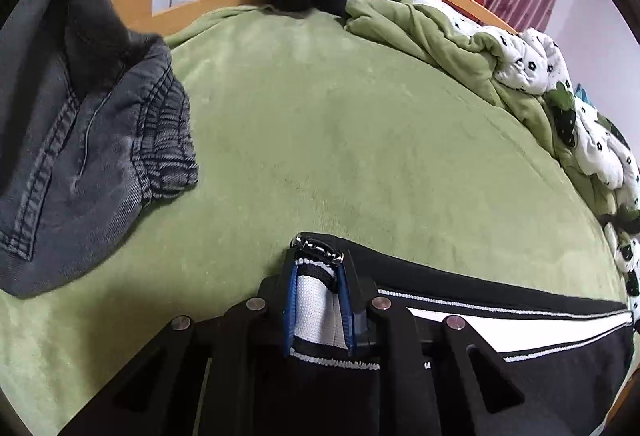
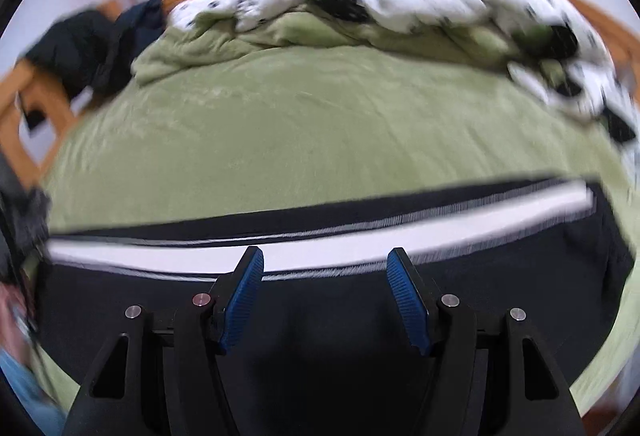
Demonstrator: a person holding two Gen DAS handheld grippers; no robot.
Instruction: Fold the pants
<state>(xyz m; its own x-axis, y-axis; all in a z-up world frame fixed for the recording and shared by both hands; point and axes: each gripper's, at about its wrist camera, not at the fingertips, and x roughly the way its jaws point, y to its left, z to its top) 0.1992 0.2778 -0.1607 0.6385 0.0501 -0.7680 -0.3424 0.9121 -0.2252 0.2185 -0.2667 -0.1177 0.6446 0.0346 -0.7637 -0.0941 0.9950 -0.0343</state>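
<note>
Pinching pants (image 1: 316, 300) w/ left tool (image 1: 318, 276), right tool (image 2: 325, 264) agape

Matt black knit pants (image 1: 500, 368) lie on a plush green blanket (image 1: 320, 140) beside faded denim (image 1: 80, 140).

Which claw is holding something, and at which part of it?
The left claw pinches the black pants at their white-striped end, by the zipper. The right claw is open and holds nothing.

Right wrist view motion-blurred, black pants (image 1: 500, 376) cut off below, grey jeans (image 1: 80, 140) cropped at left
</note>
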